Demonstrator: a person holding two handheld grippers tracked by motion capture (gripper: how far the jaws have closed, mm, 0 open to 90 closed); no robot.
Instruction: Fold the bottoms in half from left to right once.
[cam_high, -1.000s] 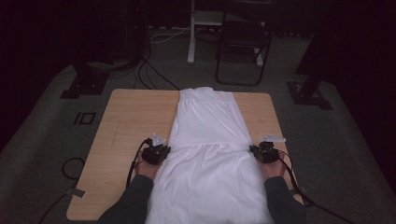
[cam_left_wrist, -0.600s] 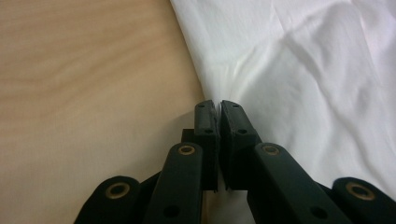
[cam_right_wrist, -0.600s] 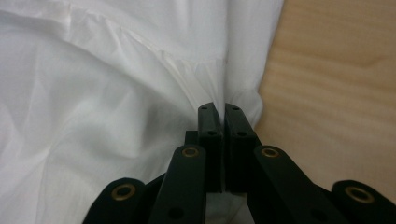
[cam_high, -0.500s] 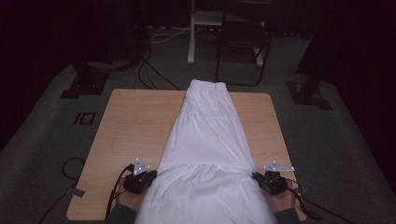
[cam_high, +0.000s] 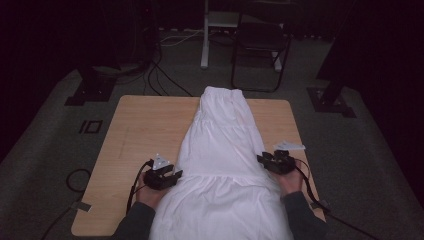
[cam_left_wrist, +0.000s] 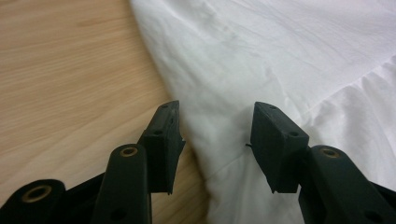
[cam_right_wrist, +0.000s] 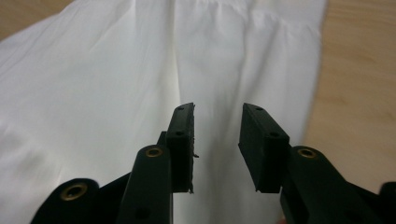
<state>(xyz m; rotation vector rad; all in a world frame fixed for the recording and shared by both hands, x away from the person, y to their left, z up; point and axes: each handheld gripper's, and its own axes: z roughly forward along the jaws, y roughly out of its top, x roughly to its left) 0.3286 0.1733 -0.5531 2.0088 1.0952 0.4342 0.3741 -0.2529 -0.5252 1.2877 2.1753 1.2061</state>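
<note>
White garment (cam_high: 222, 160) lies lengthwise down the middle of the wooden tabletop (cam_high: 145, 130), near end draping off the edge. Left gripper (cam_left_wrist: 215, 123) at its left edge, right gripper (cam_right_wrist: 215, 122) over its right edge — both with fingers parted wide, gripping nothing.

Dim studio: floor cables (cam_high: 165, 80), stand bases (cam_high: 90, 92)

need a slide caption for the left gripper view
Open hand-held gripper poised over the edge of a white garment on a wooden table.
</note>
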